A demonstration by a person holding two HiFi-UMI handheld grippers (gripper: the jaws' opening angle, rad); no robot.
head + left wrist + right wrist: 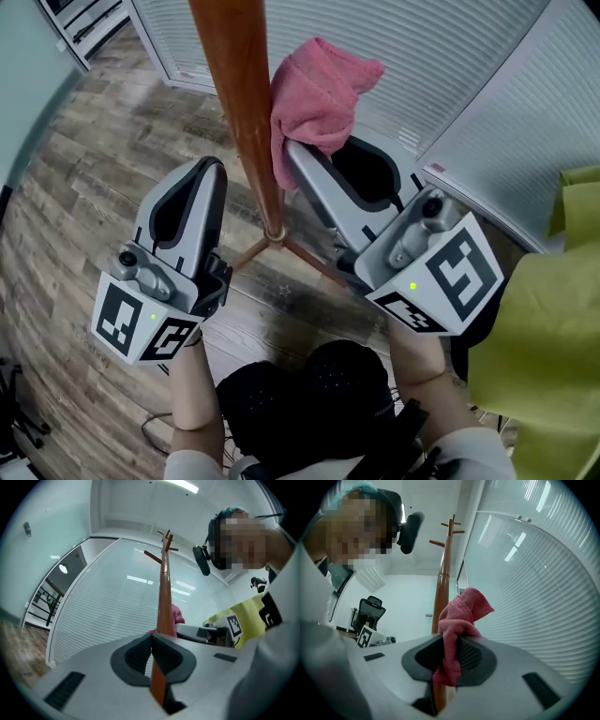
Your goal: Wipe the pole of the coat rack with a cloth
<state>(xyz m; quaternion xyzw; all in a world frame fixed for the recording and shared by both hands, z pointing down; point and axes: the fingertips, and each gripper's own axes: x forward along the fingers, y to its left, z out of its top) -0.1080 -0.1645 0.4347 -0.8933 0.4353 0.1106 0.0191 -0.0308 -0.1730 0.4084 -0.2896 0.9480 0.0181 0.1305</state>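
Grey-brown wooden plank floor (75, 206). White slatted window blinds (450, 66) along one side. Pale green wall (23, 94). Long ceiling light (183, 485). Black office chair (369, 613).

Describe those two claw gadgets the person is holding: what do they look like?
The left claw and the right claw look alike. Each is a smooth pale-grey plastic shell with two tapering jaws lined by dark ribbed pads. At its rear, each carries a white cube printed with black square markers and showing a small green light.
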